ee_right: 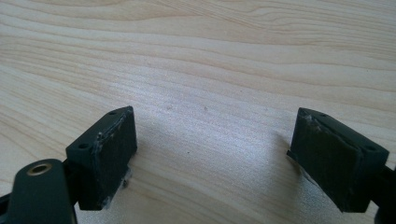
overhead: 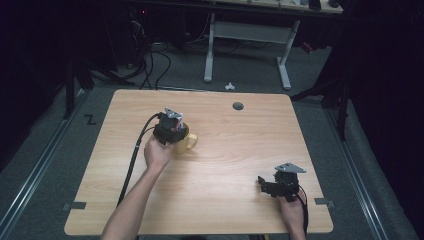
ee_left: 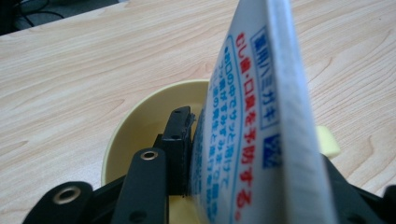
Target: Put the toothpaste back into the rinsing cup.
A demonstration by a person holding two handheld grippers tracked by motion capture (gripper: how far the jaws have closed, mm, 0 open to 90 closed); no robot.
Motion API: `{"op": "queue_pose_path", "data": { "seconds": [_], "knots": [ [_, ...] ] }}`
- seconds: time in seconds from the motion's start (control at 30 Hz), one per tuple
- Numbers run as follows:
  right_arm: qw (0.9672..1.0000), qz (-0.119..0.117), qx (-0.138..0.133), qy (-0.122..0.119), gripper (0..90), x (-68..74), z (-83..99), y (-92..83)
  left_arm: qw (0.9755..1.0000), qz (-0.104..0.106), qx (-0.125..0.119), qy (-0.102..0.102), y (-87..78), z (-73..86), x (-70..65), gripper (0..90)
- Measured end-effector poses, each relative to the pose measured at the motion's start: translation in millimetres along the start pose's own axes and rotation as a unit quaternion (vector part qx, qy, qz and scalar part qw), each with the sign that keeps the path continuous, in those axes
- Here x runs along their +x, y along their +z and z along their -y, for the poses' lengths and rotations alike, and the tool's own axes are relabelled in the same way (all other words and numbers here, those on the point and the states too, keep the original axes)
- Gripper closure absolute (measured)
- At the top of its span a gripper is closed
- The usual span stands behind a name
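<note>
Above the yellow mug (overhead: 187,142), which stands left of the wooden table's (overhead: 225,200) middle, the left gripper (overhead: 172,131) points down, its jaws pinching a flat white tube (ee_left: 254,126) printed with blue and red Japanese lettering. In the left gripper view the tube's lower end hangs over the mug's (ee_left: 140,121) open mouth, with one black jaw inside the rim. Well away from the mug, near the table's front right corner, the right gripper (overhead: 265,184) rests in the person's hand, its jaws spread wide over bare wood with nothing between them.
</note>
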State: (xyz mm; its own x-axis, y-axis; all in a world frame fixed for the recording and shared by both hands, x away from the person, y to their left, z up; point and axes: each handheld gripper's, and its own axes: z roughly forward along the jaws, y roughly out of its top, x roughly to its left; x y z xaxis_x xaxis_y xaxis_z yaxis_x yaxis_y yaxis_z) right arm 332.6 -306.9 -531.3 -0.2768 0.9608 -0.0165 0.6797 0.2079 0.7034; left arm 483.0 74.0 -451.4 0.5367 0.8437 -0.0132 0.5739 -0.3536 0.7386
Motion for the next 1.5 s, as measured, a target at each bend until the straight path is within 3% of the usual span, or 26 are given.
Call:
{"op": "queue_pose_path", "data": {
  "seconds": [0.37,0.87,1.5],
  "knots": [
    [1.0000,0.000,0.000,-0.001,14.5,-0.1,-0.1,0.1,0.9996,0.006,-0.025,-0.010,-8.0,-3.1,1.9,62.1],
    [1.0000,0.000,0.000,-0.001,14.4,-0.1,-0.1,0.1,0.9991,0.019,-0.038,0.002,-23.2,-4.2,3.1,37.1],
    [1.0000,0.000,0.000,-0.001,14.4,-0.1,-0.1,0.1,0.9988,0.017,-0.046,0.003,-36.9,-3.4,5.0,32.2]
  ]
}}
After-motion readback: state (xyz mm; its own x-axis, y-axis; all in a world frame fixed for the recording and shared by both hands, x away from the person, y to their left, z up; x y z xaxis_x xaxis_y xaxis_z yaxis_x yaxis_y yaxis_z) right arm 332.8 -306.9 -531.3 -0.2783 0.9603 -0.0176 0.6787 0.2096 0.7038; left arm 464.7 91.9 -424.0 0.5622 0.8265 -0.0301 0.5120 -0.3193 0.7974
